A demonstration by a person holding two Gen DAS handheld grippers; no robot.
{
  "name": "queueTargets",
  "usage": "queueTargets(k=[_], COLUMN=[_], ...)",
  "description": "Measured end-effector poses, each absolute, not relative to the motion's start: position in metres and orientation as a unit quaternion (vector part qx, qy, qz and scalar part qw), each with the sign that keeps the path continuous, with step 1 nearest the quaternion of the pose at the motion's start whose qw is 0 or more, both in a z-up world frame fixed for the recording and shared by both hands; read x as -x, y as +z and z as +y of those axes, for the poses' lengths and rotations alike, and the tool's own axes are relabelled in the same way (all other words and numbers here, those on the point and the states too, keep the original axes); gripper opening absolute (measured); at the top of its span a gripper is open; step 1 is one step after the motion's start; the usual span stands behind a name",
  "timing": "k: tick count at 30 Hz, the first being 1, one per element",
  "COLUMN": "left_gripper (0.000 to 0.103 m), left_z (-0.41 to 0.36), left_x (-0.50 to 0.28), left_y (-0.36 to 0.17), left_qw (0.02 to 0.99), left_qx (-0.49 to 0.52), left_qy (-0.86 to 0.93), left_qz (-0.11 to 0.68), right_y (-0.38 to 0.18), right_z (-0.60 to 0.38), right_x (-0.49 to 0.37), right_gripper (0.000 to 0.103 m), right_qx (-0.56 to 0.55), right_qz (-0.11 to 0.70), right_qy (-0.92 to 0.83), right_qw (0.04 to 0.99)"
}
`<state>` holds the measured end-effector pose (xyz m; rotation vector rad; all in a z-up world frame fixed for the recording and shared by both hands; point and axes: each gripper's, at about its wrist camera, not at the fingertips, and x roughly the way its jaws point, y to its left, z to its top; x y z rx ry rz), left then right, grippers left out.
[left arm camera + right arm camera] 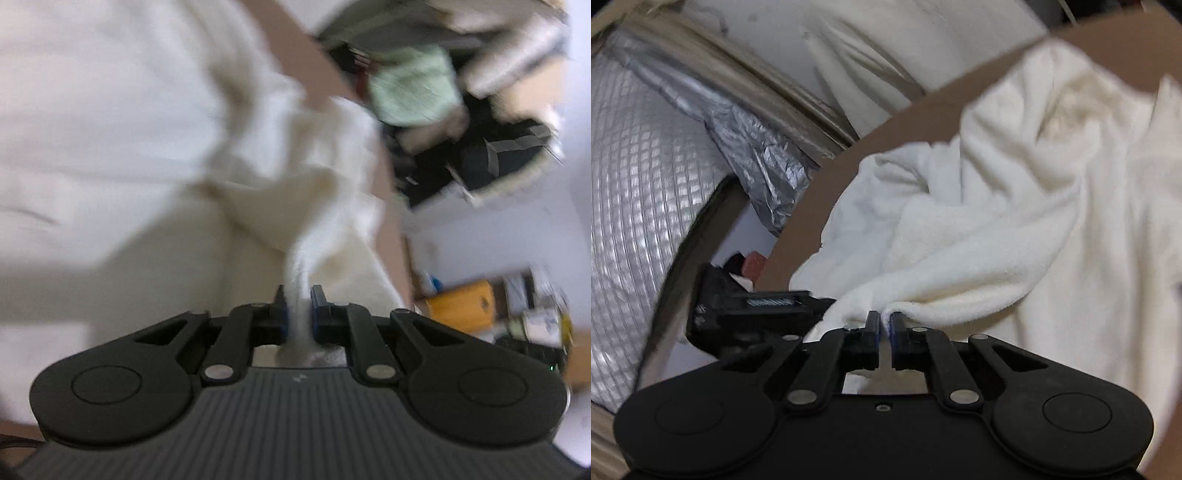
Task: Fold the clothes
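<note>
While much of the left wrist view is smeared by blur, the left gripper (298, 295) can be made out well enough: its jaws are drawn in tight on a rope-like twist of the white garment (325, 206), which runs up from between the fingers and fans out into loose folds. Where that twist passes below the pads, it is lost behind the gripper's black body. A broad pale mass fills the left of this view, too blurred to name. Off to the upper right a heap of things sits in a dark jumble, among them a pale green cloth (413, 88); the rest cannot be told apart.

From the right wrist view things are sharper. The right gripper (885, 318) has its jaws nearly together, pinching a thin edge of the white garment (997, 221), which lies bunched and creased over a brown table (812, 206). The garment's far side runs out of the picture at the right, so its whole shape stays unknown. Just left of the fingers a black device (753, 306) is partly covered by the cloth. Beyond the table edge hangs crinkled silver foil (753, 147) beside a quilted white surface (639, 221).
</note>
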<state>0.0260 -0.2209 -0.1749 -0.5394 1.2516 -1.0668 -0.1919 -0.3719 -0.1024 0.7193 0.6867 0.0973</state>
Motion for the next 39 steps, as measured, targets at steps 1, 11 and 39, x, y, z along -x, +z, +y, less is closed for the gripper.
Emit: queueTargets(k=[1, 11, 39], left_gripper=[0.015, 0.052, 0.076], left_z=[-0.228, -0.269, -0.248], left_x=[-0.018, 0.014, -0.108], left_y=[-0.17, -0.174, -0.182], left_qw=[0.65, 0.683, 0.794], left_qx=[0.211, 0.025, 0.148], left_qy=[-0.48, -0.474, -0.335], left_qz=[0.55, 0.556, 0.485], right_y=[-0.095, -0.142, -0.13], right_z=[-0.372, -0.409, -0.5], right_x=[0.199, 0.231, -0.044], right_gripper=[0.008, 0.012, 0.057], right_qx=[-0.322, -0.314, -0.318], right_qz=[0.338, 0.421, 0.5], right_qy=[0.044, 0.021, -0.112], right_qw=[0.883, 0.851, 0.798])
